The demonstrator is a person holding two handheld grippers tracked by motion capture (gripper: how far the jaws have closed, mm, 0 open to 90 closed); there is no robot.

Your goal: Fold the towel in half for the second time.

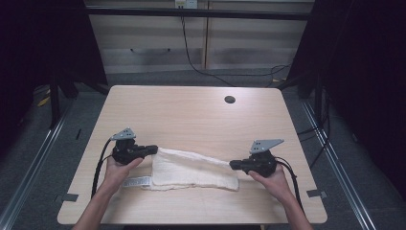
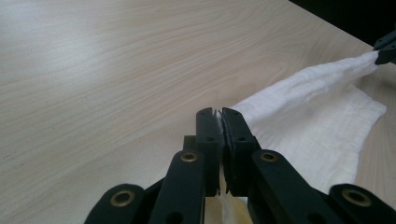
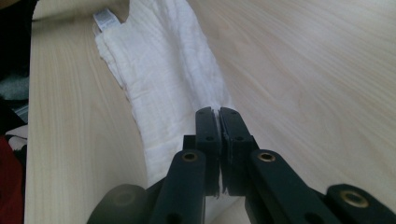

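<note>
I hold a gripper in each hand over the table (image 1: pixel 191 110), and both are clamped on the same white cloth (image 1: pixel 191 170). My left gripper (image 1: pixel 154 149) has its jaws pressed together on the cloth's upper left corner; in the left gripper view a thin white edge shows squeezed between the two black jaws, and the cloth (image 2: pixel 317 116) runs off toward 2 o'clock to where the tip of the other gripper (image 2: pixel 385 49) bites its far corner. My right gripper (image 1: pixel 233 164) is likewise pinching the cloth, at its upper right corner; in the right gripper view the jaws stand nearly shut with fabric caught between them, and the cloth (image 3: pixel 163 79) stretches away toward 11 o'clock.

In the high view the cloth lies in the near half of the table, between my two hands, at about 6 o'clock from the table's middle. Its top edge is drawn into a line from one gripper to the other, sloping down toward the right, with the rest spread flat on the wood below it. A small label (image 1: pixel 136 181) sticks out at the cloth's lower left, just beside my left hand (image 1: pixel 119 170). My right hand (image 1: pixel 273 178) rests near the table's right edge. A dark round hole (image 1: pixel 230 99) sits in the table at about 1 o'clock, well apart from the cloth.
</note>
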